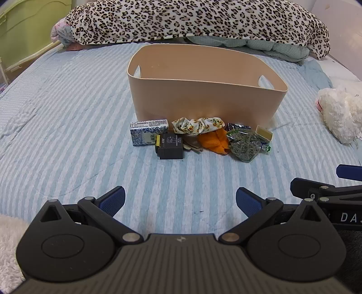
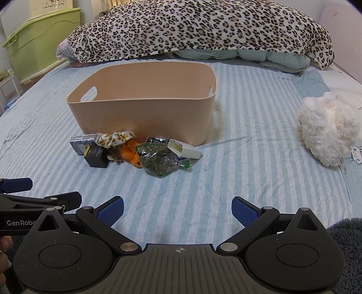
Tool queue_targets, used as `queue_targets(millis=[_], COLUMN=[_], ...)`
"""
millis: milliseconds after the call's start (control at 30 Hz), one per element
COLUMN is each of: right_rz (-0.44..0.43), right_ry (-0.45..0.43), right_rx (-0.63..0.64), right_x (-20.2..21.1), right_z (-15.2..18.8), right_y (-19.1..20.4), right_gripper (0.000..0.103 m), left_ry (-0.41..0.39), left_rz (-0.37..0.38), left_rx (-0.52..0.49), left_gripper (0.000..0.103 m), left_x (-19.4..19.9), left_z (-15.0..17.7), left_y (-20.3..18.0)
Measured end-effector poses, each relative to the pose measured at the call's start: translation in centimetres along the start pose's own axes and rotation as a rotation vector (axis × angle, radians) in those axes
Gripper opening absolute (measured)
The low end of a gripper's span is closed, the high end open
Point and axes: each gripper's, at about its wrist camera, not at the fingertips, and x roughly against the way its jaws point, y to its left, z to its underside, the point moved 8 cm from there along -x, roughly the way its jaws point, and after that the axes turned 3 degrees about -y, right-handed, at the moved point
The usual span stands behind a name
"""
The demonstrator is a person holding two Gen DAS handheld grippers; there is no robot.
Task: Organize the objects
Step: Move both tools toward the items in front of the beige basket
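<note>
A beige bin stands on the striped bed. In front of it lie a blue-white box, a black box, a floral scrunchie, an orange cloth, a bag of dried herbs and a small white box. My left gripper is open and empty, well short of the items. My right gripper is open and empty, also short of them, and shows at the right of the left wrist view.
A leopard-print blanket lies behind the bin over a green quilt. A white plush toy lies at the right. A green storage box stands off the bed at the left.
</note>
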Motion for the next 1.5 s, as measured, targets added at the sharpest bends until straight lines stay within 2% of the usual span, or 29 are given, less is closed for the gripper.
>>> queue_targets(millis=[1000, 1500], right_rz=[-0.012, -0.018], right_ry=[-0.001, 0.007], right_rx=[-0.009, 0.008], right_x=[-0.2, -1.9], right_z=[-0.7, -1.7], right_y=[0.1, 0.2], right_gripper=[0.103, 0.103], left_ry=[-0.004, 0.020], left_rz=[0.002, -0.015], left_rx=[-0.010, 0.025], left_gripper=[0.103, 0.103], left_x=[-0.1, -2.5], left_z=[-0.8, -1.6], left_y=[0.1, 1.1])
